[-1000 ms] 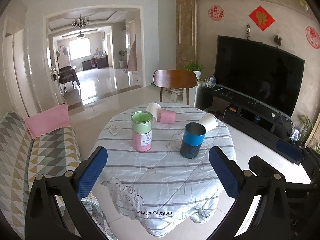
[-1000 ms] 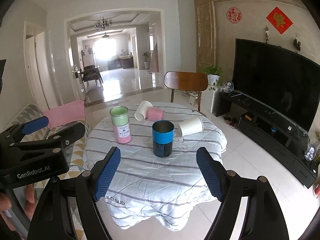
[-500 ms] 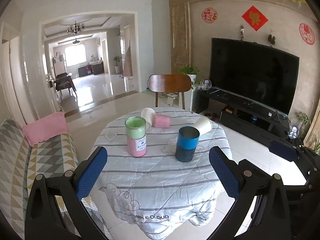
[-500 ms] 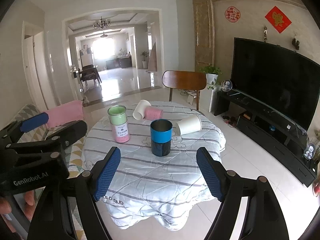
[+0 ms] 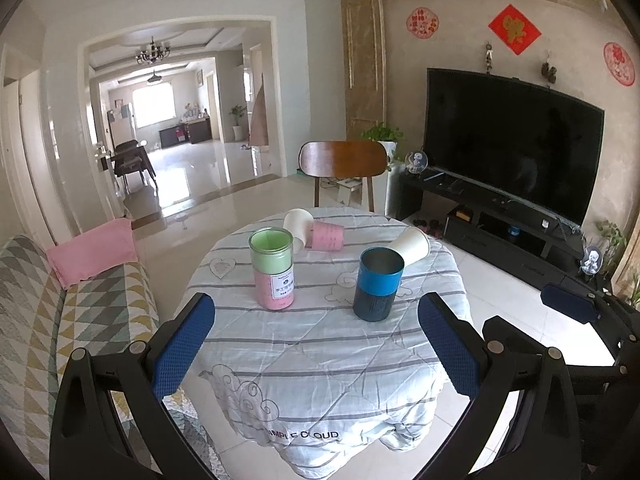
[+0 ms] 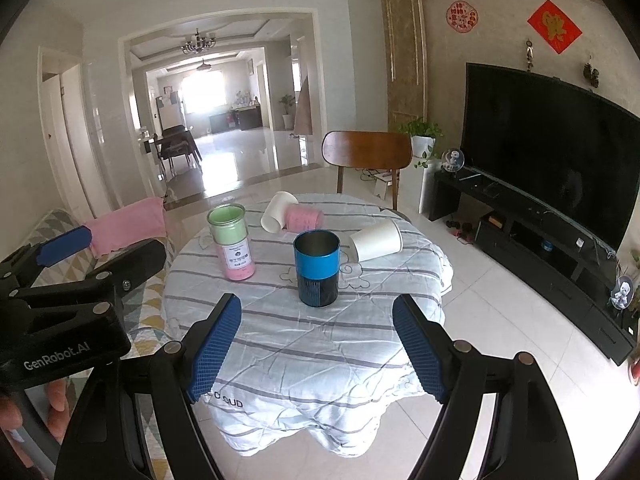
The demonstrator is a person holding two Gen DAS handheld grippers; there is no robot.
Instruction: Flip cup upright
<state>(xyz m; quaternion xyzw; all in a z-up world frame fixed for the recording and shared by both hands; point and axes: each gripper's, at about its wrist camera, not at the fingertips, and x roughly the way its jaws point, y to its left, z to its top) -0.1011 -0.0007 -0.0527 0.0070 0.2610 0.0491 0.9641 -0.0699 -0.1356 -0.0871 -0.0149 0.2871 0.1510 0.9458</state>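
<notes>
Three cups lie on their sides at the far part of the cloth-covered counter (image 5: 320, 344): white cup (image 6: 377, 241) right of the upright blue tin (image 6: 316, 267), another white cup (image 6: 277, 212) touching a pink cup (image 6: 305, 218). Left gripper (image 5: 316, 344) and right gripper (image 6: 318, 350) hover short of the counter, jaws wide apart, holding nothing.

Near cloth (image 6: 320, 344) bare; blue can (image 6: 316, 268) fronts right white cup (image 6: 376, 242); green-pink can (image 6: 231, 242) left.

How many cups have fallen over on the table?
3: a white cup and a pink cup touching at the far side, and another white cup behind the blue tin.
</notes>
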